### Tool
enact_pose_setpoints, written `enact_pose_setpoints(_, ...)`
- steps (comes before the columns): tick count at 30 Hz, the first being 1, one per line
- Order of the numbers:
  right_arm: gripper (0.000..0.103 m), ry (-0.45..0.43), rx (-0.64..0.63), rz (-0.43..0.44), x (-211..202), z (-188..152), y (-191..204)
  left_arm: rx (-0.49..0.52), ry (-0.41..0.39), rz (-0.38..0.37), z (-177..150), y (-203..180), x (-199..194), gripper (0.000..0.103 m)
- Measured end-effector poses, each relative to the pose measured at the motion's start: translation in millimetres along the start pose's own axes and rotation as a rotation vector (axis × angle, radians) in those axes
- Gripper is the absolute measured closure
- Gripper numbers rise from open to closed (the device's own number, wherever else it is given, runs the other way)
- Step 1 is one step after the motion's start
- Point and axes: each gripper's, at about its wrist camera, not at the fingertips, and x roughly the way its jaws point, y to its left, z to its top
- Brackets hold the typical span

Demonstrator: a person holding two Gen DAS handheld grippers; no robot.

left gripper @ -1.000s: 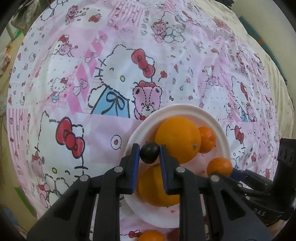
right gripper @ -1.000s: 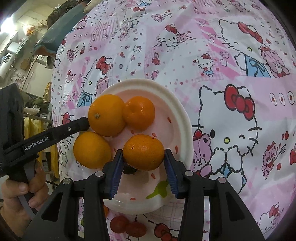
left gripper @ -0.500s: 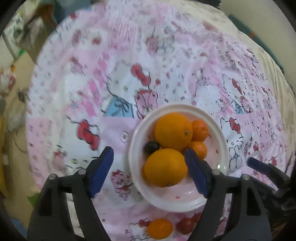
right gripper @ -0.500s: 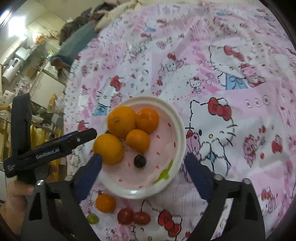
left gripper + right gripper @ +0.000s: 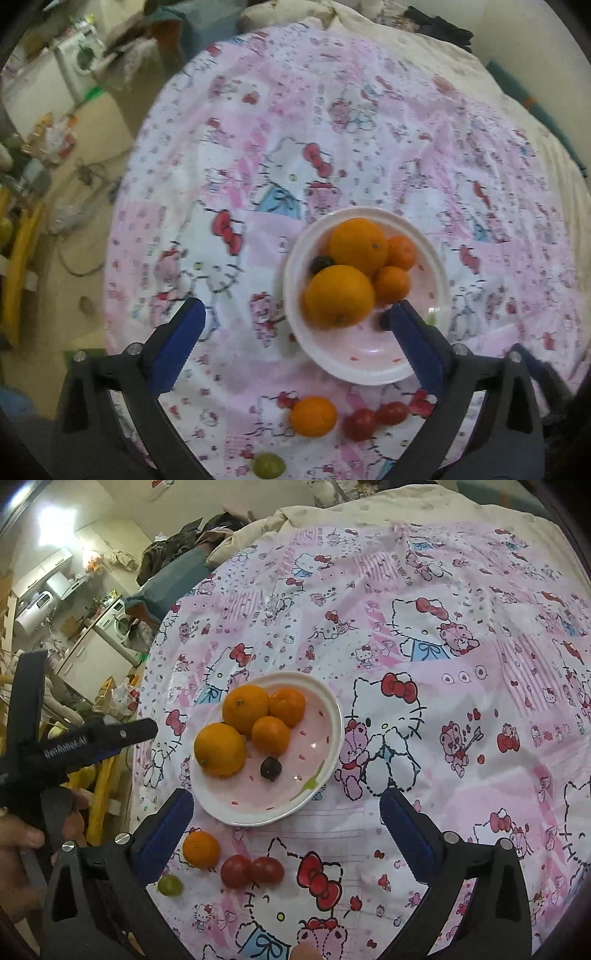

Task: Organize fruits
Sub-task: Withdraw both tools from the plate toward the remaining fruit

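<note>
Left gripper (image 5: pixel 295 328): my jaws are spread wide and hold nothing; I hang above the near side of the plate.
Right gripper (image 5: pixel 286 808): also released and empty, straddling the plate's near rim from above.
Plate (image 5: pixel 328 709): white, on the pink cloth (image 5: pixel 461 709); it is the gathering spot, I judge, since most of the fruit already lies in it.
In the plate: two big oranges (image 5: pixel 220 749), two small ones (image 5: pixel 270 734), packed to the far left, and a dark grape (image 5: pixel 270 768) alone nearer me.
Still outside: a small orange (image 5: pixel 201 849), two red tomatoes (image 5: pixel 253 870) and a green grape (image 5: pixel 170 885), in a loose row just near of the plate.
Open room: the plate's right and near floor is bare, so the stragglers should fit there.
Edges: the cloth drops off at the left, close to the green grape; a careless nudge could roll it over.
</note>
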Motion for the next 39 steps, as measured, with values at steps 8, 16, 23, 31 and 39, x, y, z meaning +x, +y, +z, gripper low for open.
enact_pose_setpoints(8, 0.0, 0.027, 0.02, 0.03, -0.2, 4.0, -15.7, 0.031, 0.026, 0.103, -17.4, -2.5, 7.4, 0.004)
enact_pose_setpoints(16, 0.0, 0.027, -0.073, 0.03, -3.5, 2.7, 0.8, 0.003, 0.05, 0.102, -30.7, 2.5, 15.0, 0.004)
enact_pose_setpoints(23, 0.0, 0.043, -0.072, -0.026, -2.0, -2.8, 0.9, 0.001, 0.028, 0.041, -39.1, 11.5, 0.8, 0.004)
enact_pose_setpoints(31, 0.0, 0.069, -0.007, 0.011, -7.2, -14.8, -2.0, 0.023, 0.037, -0.015, -53.1, 17.3, -1.2, 0.004)
enact_pose_setpoints(39, 0.0, 0.108, 0.037, 0.002, 0.2, -22.7, -1.9, 0.078, 0.073, -0.05, -67.0, 14.3, 7.4, 0.004)
